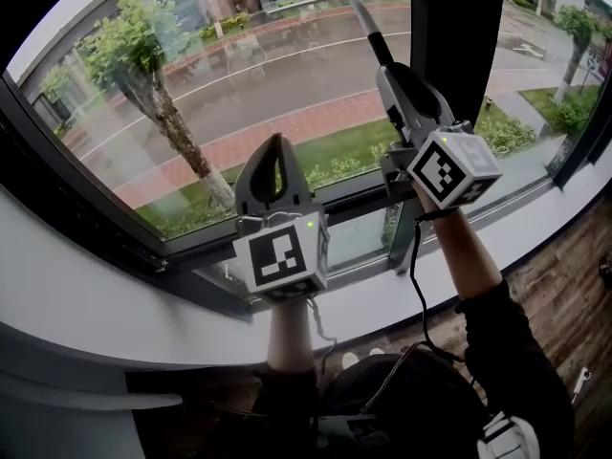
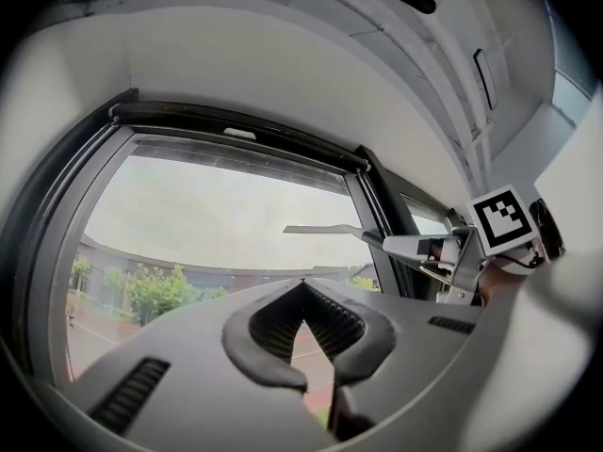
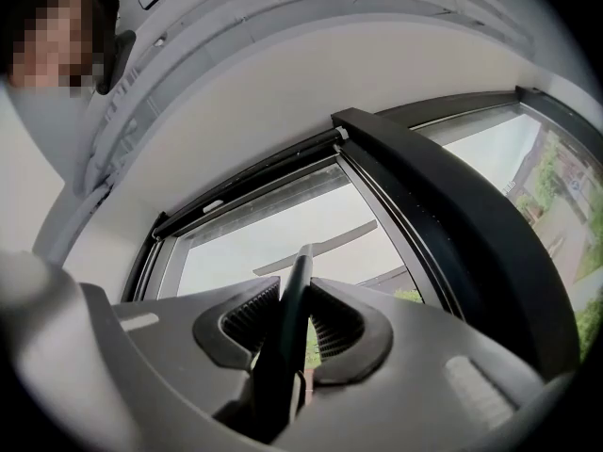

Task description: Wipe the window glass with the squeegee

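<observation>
Grey plastic jaws of the right gripper (image 3: 294, 288) were clamped on the dark, slender handle of the window squeegee (image 3: 290, 318). The handle ran up between the ribbed pads and ended in a long pale blade lying crosswise before the large window glass (image 3: 283, 224). In the head view the right gripper (image 1: 390, 73) was raised near the right edge of the pane, just beside the black vertical mullion (image 1: 459, 36), and the squeegee (image 1: 368, 27) handle reached toward the pane's top edge. Whether the blade touched the window glass (image 1: 239, 75) could not be made out. The grey left gripper (image 1: 277, 142) was held lower, before the pane's bottom edge and apart from the right one. Its jaws met at the tips with nothing between them, as the left gripper (image 2: 301, 288) view confirmed. From that view the squeegee (image 2: 325, 229) blade stood level against the sky. Each gripper bore a white cube with black square markers (image 1: 280, 256). A white window sill (image 1: 86, 304) ran below the dark window frame (image 1: 86, 208), and a leafy tree (image 1: 143, 55) stood outside
</observation>
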